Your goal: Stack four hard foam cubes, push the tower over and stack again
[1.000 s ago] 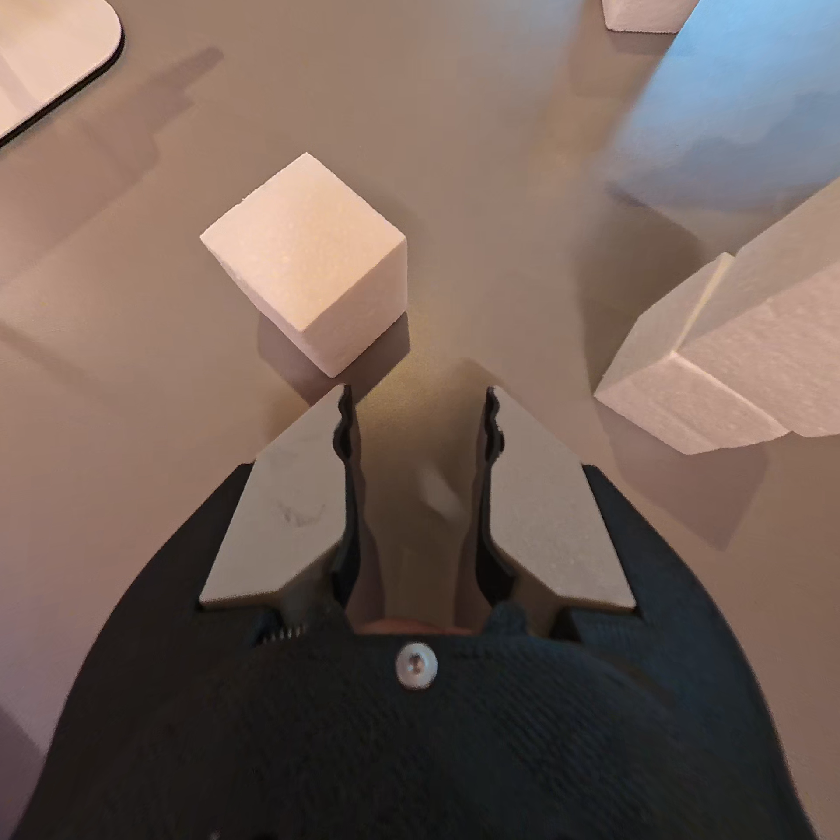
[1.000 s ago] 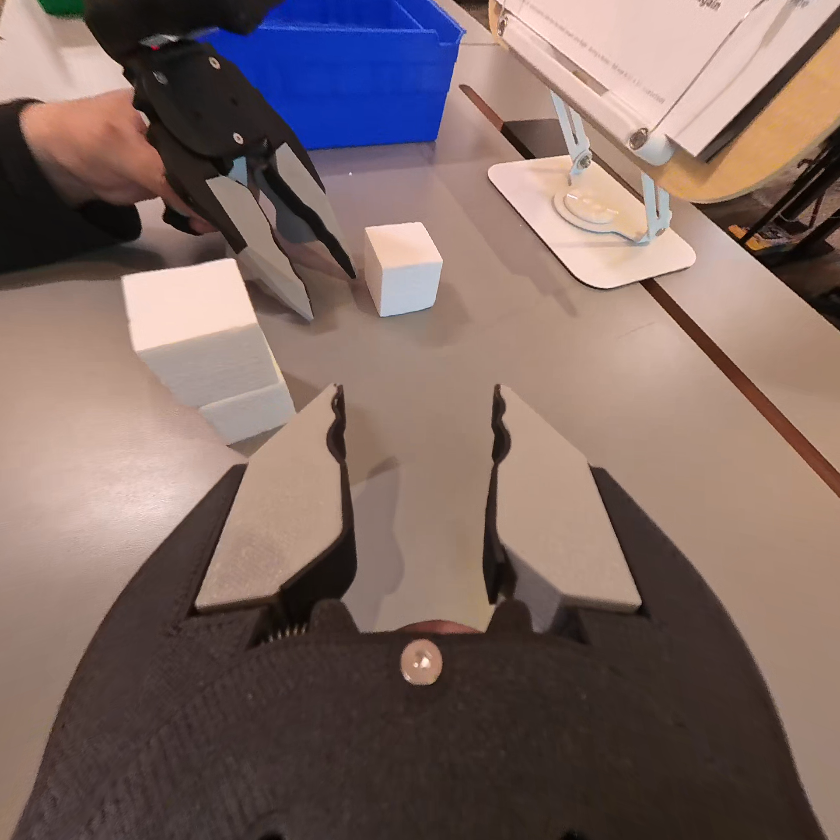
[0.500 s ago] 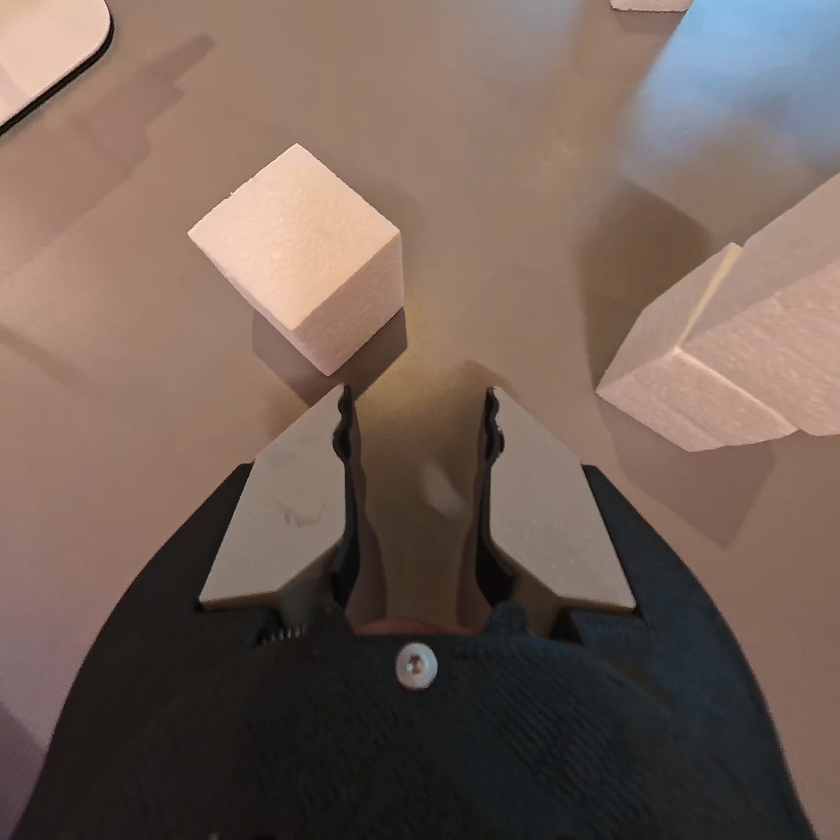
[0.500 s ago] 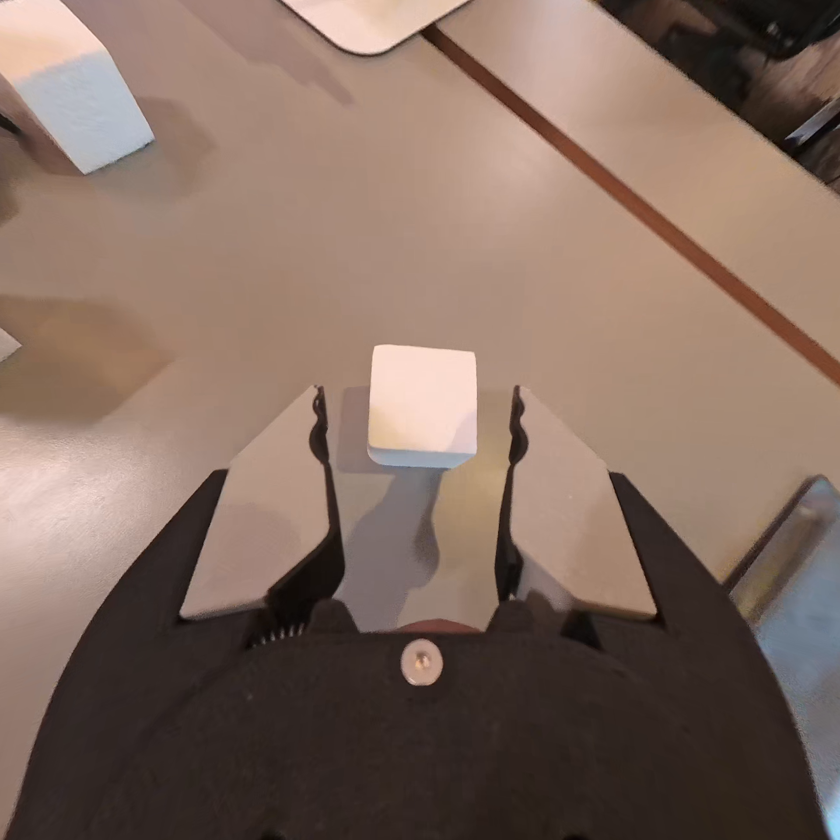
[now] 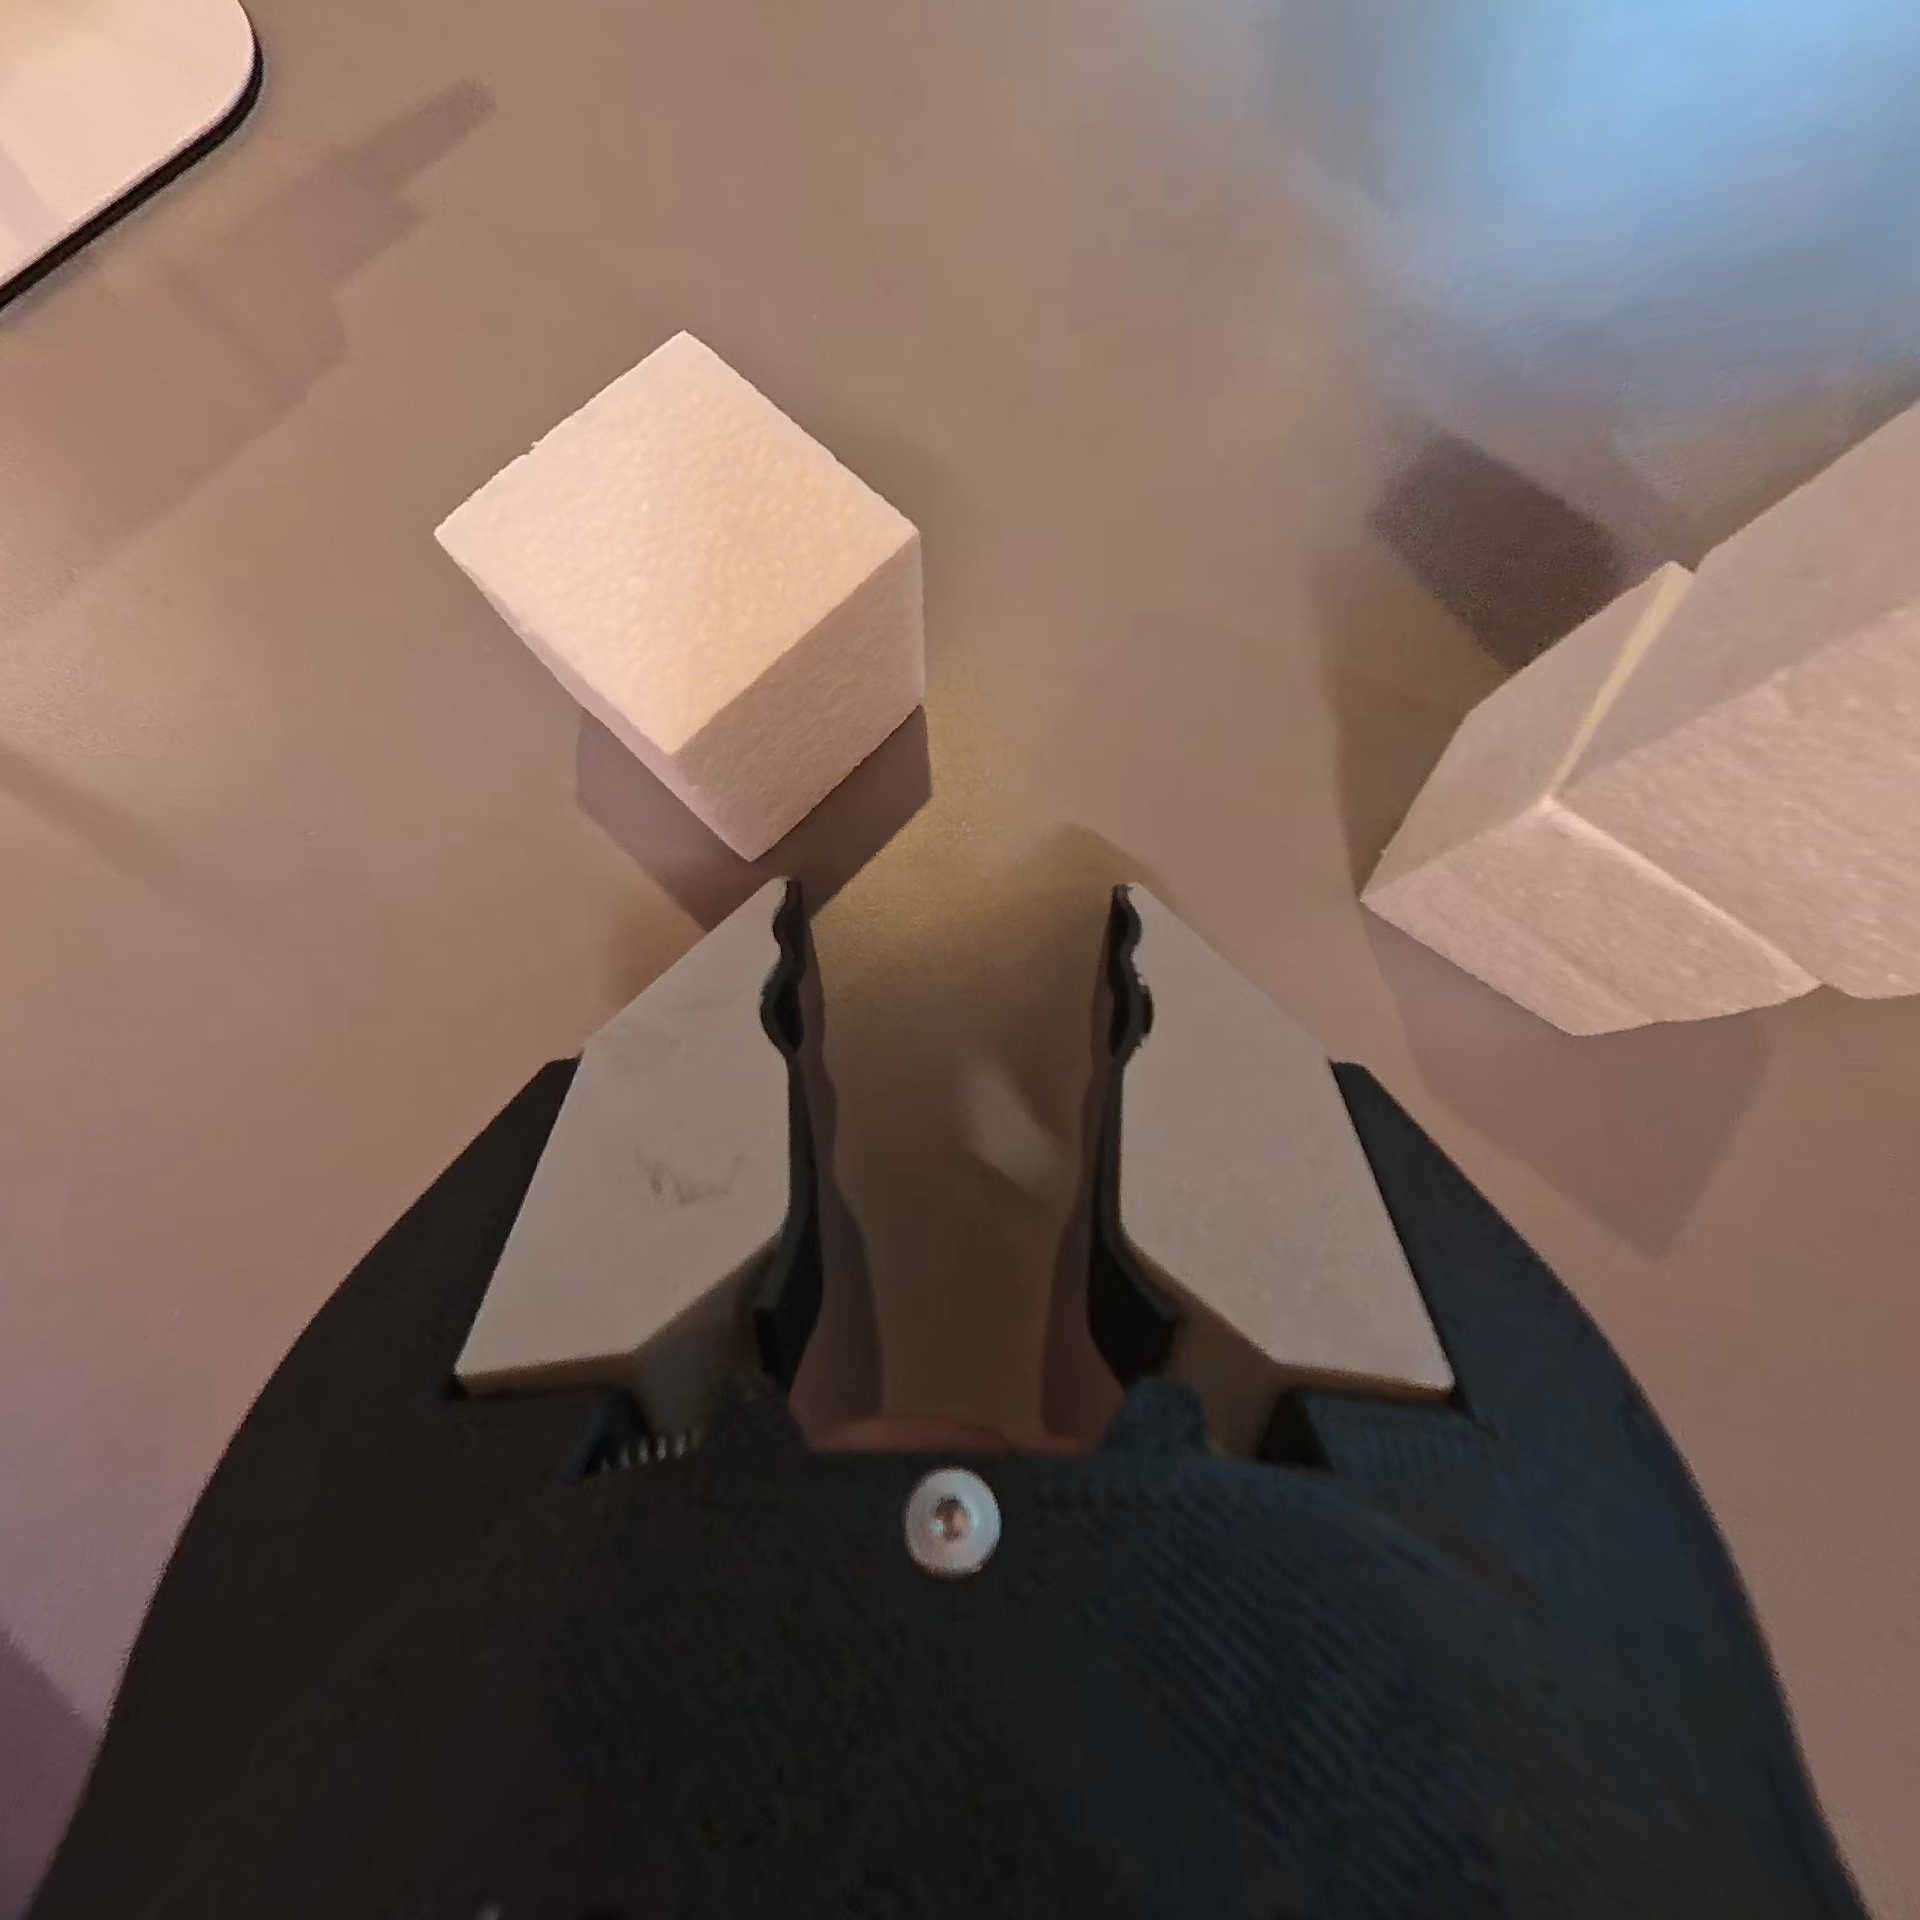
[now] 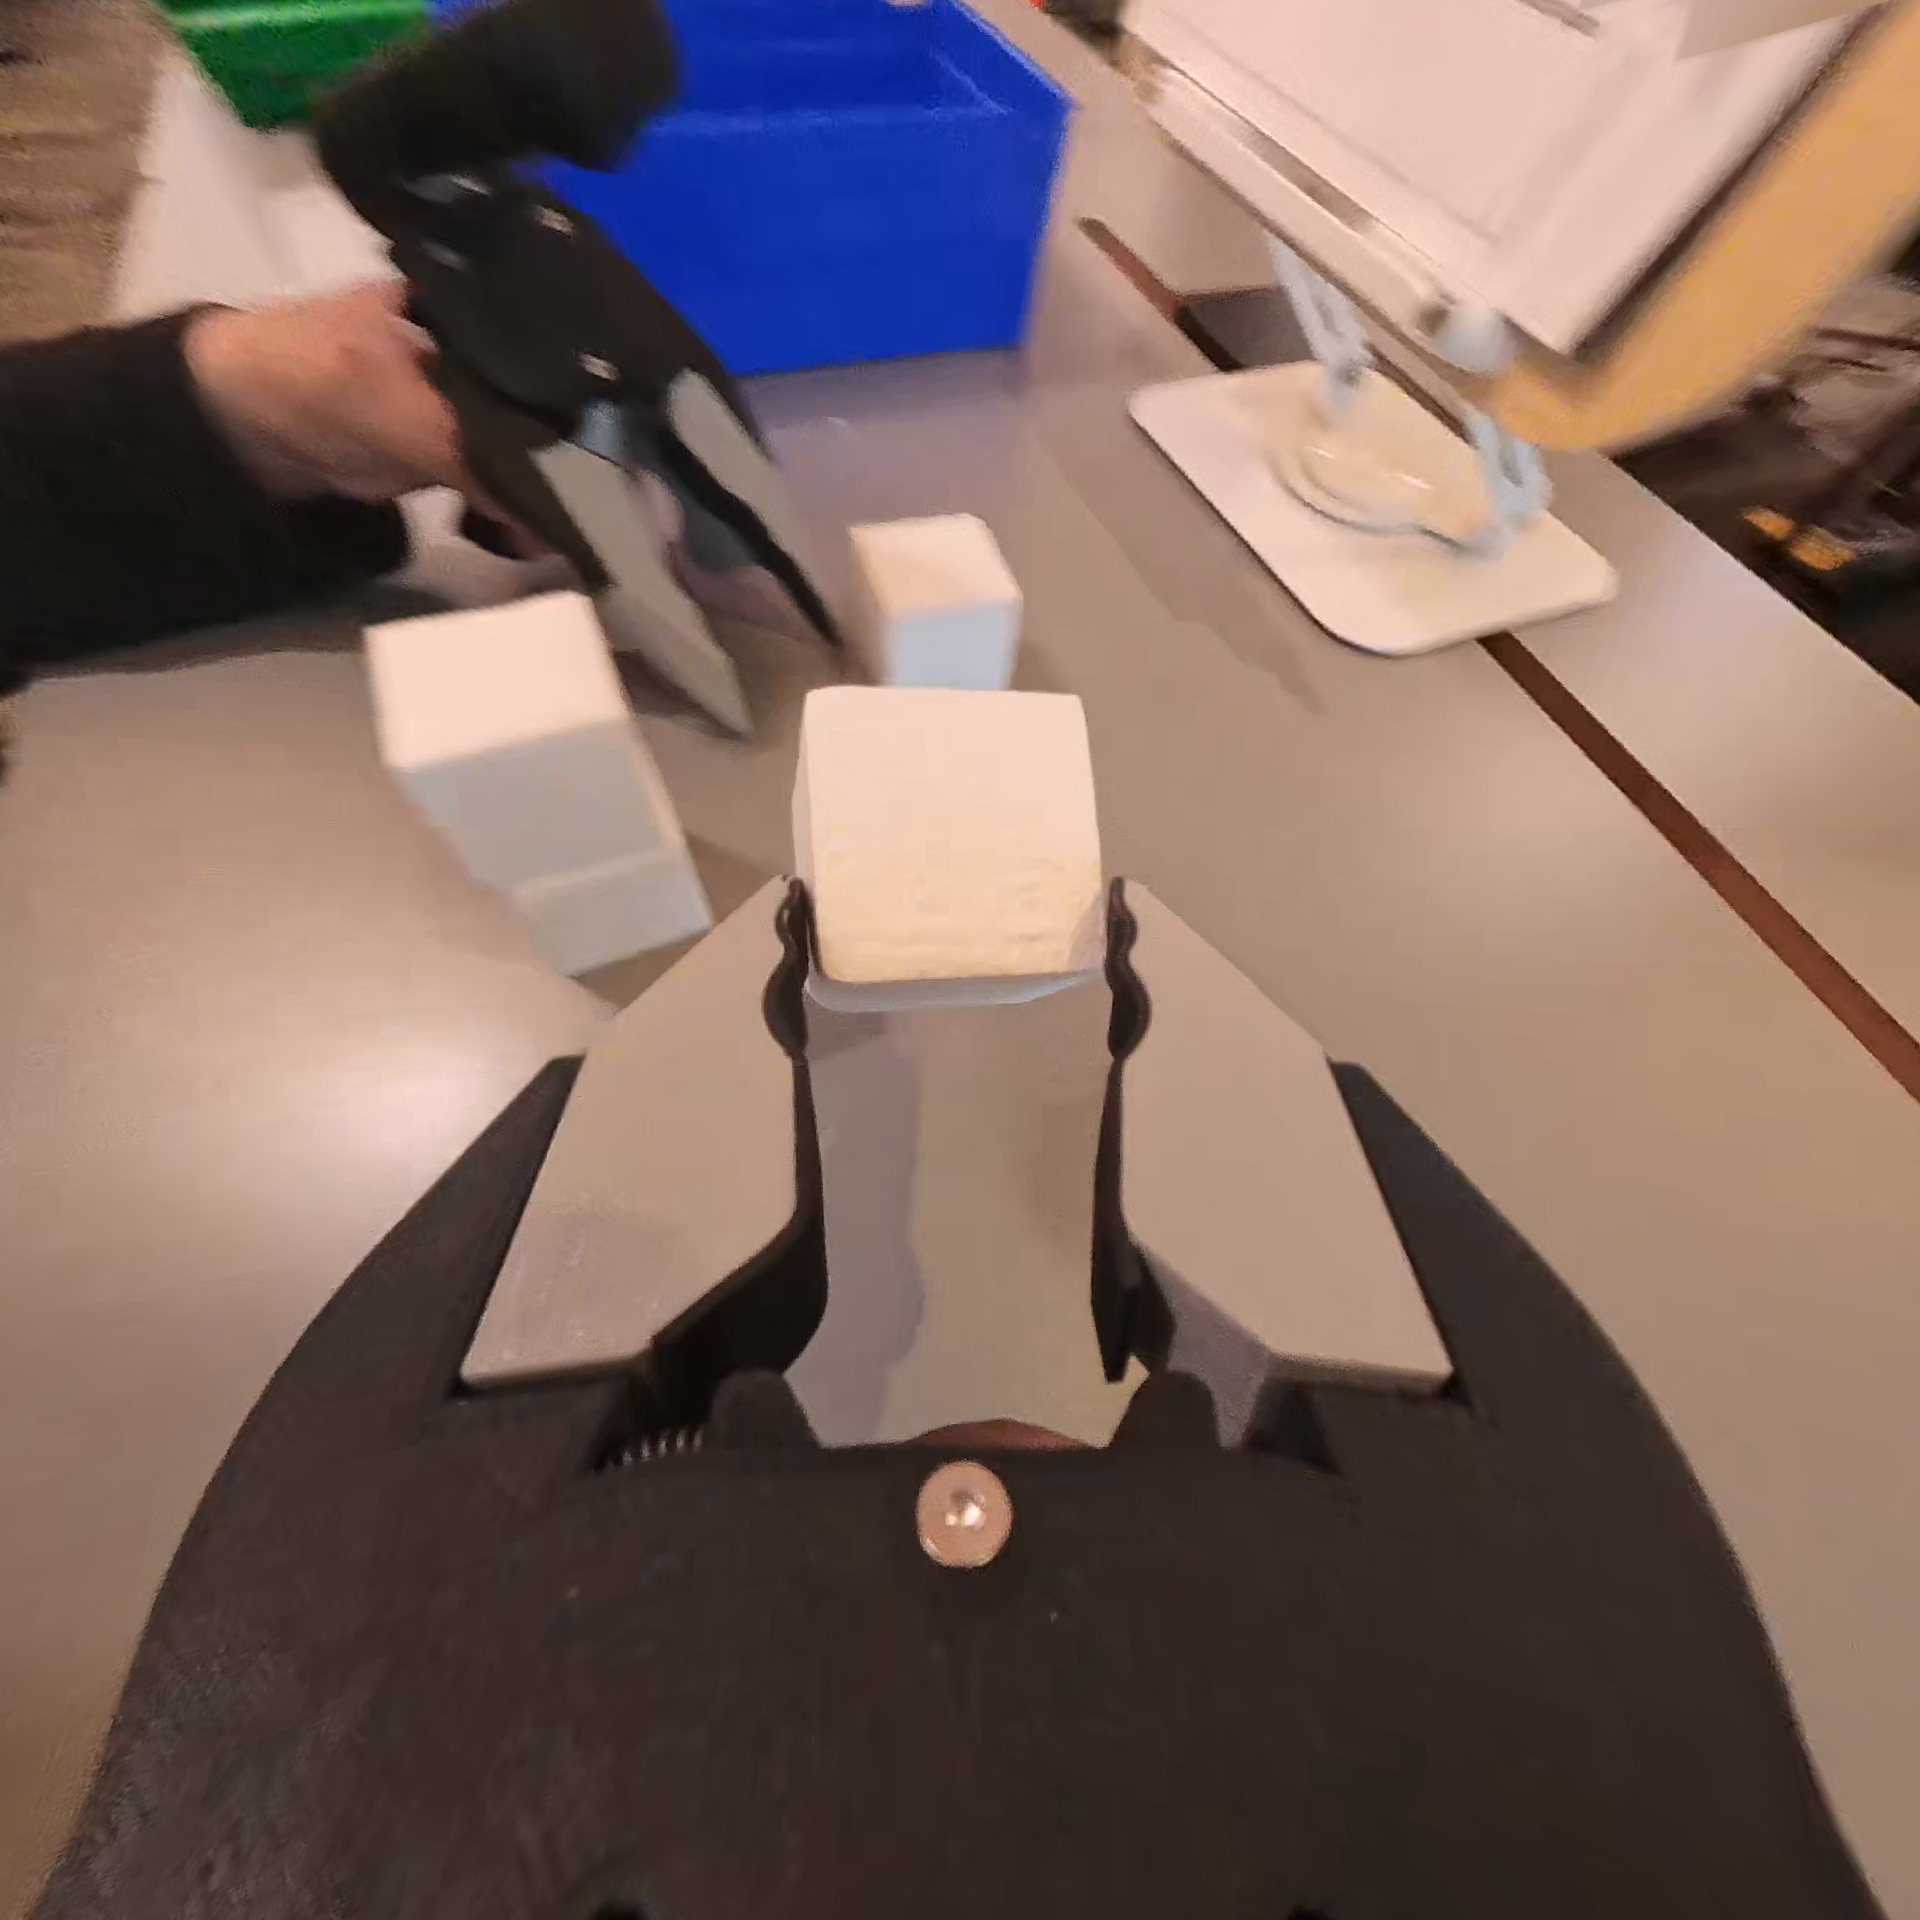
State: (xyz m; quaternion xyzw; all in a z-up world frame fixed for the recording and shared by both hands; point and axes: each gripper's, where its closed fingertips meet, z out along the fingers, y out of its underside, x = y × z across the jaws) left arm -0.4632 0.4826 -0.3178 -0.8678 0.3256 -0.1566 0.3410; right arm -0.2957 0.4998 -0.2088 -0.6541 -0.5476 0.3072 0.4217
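Grey and matte, the surface (image 6: pixel 1299 883) spreads wide beneath both of our tools, with a dark brown seam running along its right side in the right wrist view. At its far edge we see a blue plastic bin (image 6: pixel 831 208), and to the right a white flat-based document stand (image 6: pixel 1382 540) holding a tilted board. Our left tool (image 6: pixel 774 665), black with grey fingers, is gripped by a hand (image 6: pixel 312 405) in a dark sleeve; its fingers stand apart with nothing between them, tips hovering over the surface. Beside it sit two stacked white hard foam cubes (image 6: pixel 520 769), the upper one set askew on the lower. A single white foam cube (image 5: pixel 691 582) rests on the surface just ahead of the left tool's tips. Our right tool (image 6: pixel 956 935) is closed on another white foam cube (image 6: pixel 945 831), pinched at the fingertips and lifted clear of the surface.
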